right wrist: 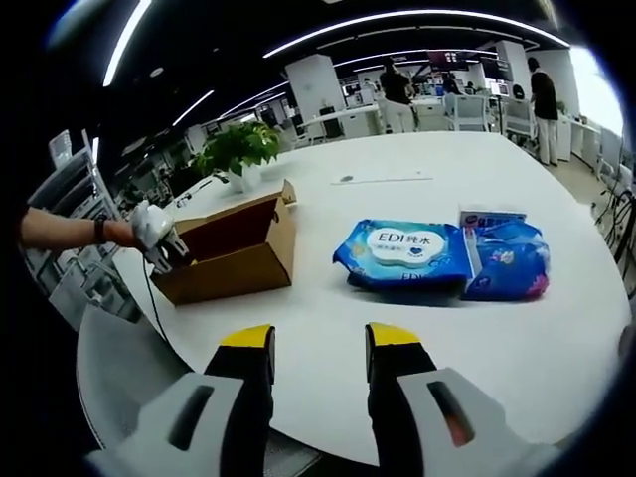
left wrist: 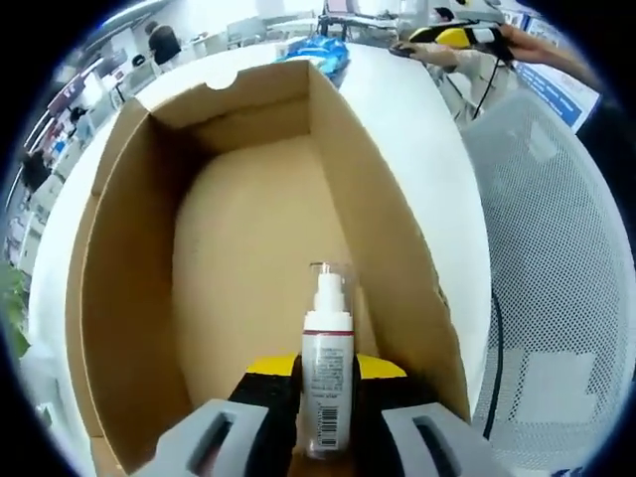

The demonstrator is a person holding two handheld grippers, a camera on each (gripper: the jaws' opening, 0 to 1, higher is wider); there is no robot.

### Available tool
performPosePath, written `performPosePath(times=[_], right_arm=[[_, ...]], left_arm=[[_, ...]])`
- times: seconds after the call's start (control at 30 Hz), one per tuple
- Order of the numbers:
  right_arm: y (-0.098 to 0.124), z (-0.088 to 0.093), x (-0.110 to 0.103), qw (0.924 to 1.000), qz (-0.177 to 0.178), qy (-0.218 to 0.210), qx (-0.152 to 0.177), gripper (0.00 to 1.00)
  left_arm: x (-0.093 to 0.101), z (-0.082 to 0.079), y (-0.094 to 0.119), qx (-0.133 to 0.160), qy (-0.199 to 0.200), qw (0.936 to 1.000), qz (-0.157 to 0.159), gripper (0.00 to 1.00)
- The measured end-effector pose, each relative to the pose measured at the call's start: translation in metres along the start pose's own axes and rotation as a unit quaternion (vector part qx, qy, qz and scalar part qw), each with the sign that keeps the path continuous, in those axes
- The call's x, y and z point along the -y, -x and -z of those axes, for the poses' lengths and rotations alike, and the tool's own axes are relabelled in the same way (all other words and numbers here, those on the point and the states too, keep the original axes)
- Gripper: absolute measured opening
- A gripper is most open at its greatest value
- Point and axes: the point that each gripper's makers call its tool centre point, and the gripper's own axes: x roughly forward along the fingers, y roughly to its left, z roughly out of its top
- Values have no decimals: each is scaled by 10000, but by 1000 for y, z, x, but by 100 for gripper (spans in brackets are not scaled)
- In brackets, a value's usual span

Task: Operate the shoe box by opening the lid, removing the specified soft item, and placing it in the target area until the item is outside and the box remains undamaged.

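A small pump bottle [left wrist: 327, 383] with a clear cap and a printed label is sitting between the jaws of the left gripper [left wrist: 326, 417], which is clamping it by the body just below the pump neck, inside the open cardboard shoe box [left wrist: 129, 298]. The bottle is looking like light, rigid plastic with a smooth, likely slippery label, so the body is probably the soundest place to hold it; the thin pump head would likely snap or twist. The box walls are thin corrugated card and would probably crease if the jaws were dragging against them on the way up. In the right gripper view, the left gripper [right wrist: 157, 238] is reaching into the box [right wrist: 234, 260] at the near edge of the white table [right wrist: 417, 328]. The right gripper [right wrist: 318, 348] is hovering above that table with its jaws apart, holding nothing. Beyond it, a blue pack of wet wipes [right wrist: 402, 253] is lying touching a second blue soft pack [right wrist: 509, 260], well apart from the box.
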Motion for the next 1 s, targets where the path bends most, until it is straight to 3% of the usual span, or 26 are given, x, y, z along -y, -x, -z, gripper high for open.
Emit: performPosePath(times=[0.1, 0.27, 0.47, 0.6, 0.7, 1.0], right_arm=[[-3, -2, -3, 10000, -71, 33, -1, 33], [-13, -9, -17, 9992, -335, 209, -52, 33], [-25, -21, -41, 9956, -775, 509, -109, 33], [-32, -29, -57, 9922, -1038, 679, -144, 33], [-36, -38, -72, 9879, -1284, 861, -149, 33], [-39, -57, -112, 9744, -1869, 1247, -98, 34]], left_arm=[[1, -5, 6, 169, 259, 9995, 55, 19], [-6, -18, 21, 747, 904, 9931, 44, 19], [4, -40, 47, 1240, 1168, 9853, 86, 19], [8, -60, 62, 1621, 1223, 9790, 158, 19], [18, -82, 77, 1975, 1160, 9727, 379, 19], [51, -123, 98, 2221, 563, 9709, 693, 19]])
